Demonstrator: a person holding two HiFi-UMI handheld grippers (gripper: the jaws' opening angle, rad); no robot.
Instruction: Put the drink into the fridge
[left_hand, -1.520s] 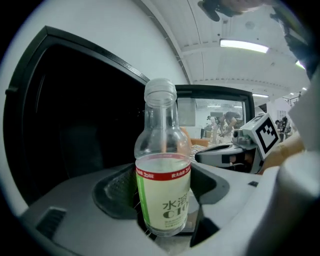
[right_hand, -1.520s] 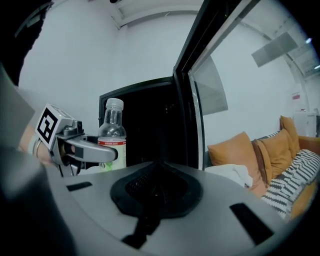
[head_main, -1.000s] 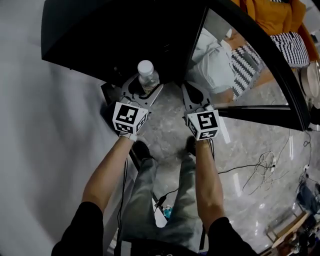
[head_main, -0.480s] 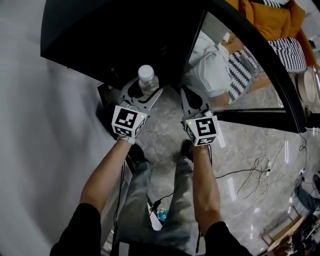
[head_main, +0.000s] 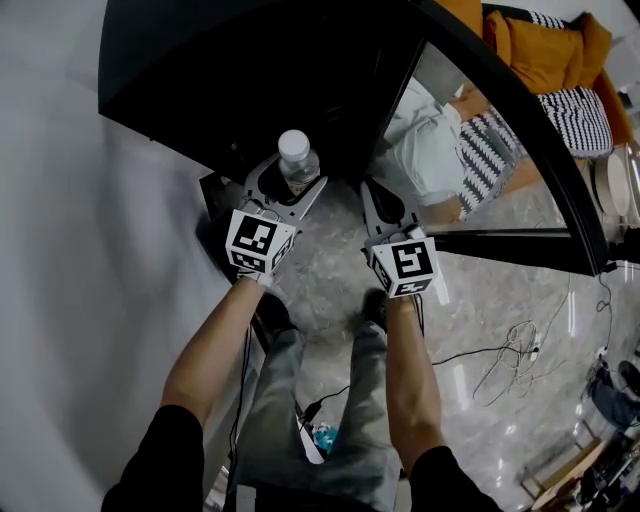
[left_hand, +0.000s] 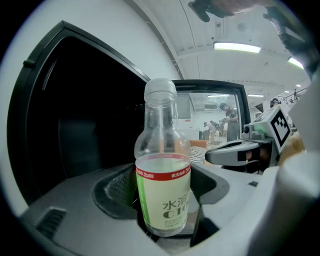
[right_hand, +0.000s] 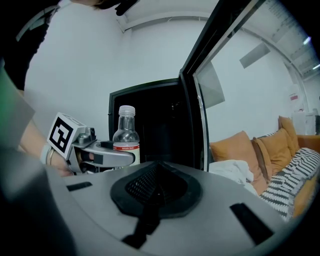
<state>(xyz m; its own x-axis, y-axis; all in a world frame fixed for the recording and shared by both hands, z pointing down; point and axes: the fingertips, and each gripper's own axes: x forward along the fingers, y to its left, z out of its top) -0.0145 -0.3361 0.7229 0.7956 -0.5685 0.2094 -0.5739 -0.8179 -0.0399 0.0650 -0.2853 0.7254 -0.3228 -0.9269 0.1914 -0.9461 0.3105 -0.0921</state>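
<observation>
**Left gripper holds the drink at the fridge's open front**

Left gripper (head_main: 292, 178) sits left of centre in my head view. Its jaws stand wide and are clamped on either side of the drink bottle (left_hand: 162, 195). The bottle is upright, clear and white-capped. Pale liquid reaches up to the red band at the top of its white and green label. To the left of it is a plain light wall (head_main: 80, 250).

Behind the bottle in the left gripper view is the dark inside of the fridge (head_main: 250, 80), a black box that fills the upper left of the head view. From above, the cap sits right at the lower edge of that black opening. I cannot tell whether the bottle has crossed the threshold.

Just right of centre, the right gripper (head_main: 378, 192) is level with the left one and apart from it. Its own view shows the jaws closed together with nothing between them.

Further right, the fridge's glass door (head_main: 520, 120) is swung open. Its black frame runs toward the upper right, and an orange sofa (right_hand: 260, 150) with a striped cushion (head_main: 580, 95) shows in the pane.

Loose cables (head_main: 520, 345) lie on the grey marbled floor (head_main: 330, 260) at the lower right.
</observation>
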